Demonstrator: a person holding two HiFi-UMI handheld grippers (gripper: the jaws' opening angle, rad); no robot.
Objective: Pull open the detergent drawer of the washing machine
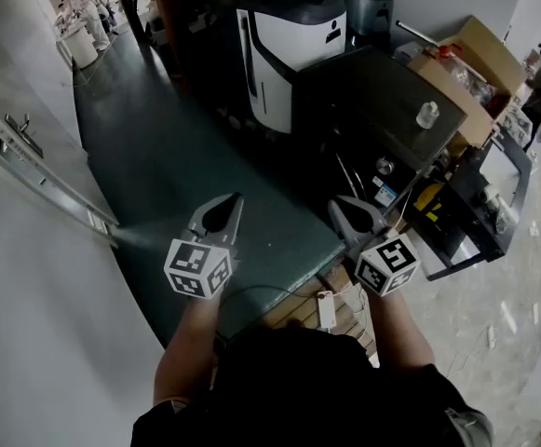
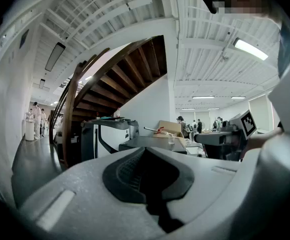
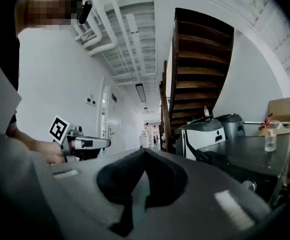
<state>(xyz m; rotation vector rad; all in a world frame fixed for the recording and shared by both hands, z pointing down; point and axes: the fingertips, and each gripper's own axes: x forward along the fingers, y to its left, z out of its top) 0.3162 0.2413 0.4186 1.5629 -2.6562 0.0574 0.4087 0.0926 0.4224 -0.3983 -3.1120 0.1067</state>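
Note:
The washing machine (image 1: pixel 382 101) is a dark box ahead and to my right, with a small clear bottle (image 1: pixel 427 115) on its lid. A round knob (image 1: pixel 385 166) shows on its front; I cannot make out the detergent drawer. My left gripper (image 1: pixel 236 197) is held level over the dark green floor, shut and empty. My right gripper (image 1: pixel 337 203) is also shut and empty, a short way in front of the machine's near corner. In the right gripper view the washing machine (image 3: pixel 244 156) lies to the right of the closed jaws. In the left gripper view its lid (image 2: pixel 152 143) shows beyond my jaws.
A white-and-dark floor-cleaning machine (image 1: pixel 289 45) stands behind the washer. Cardboard boxes (image 1: pixel 475 63) sit to its right and a dark trolley (image 1: pixel 480 212) nearer. A white wall (image 1: pixel 28 296) runs along the left. A wooden staircase (image 3: pixel 199 59) rises behind. People in white (image 1: pixel 84 7) stand far off.

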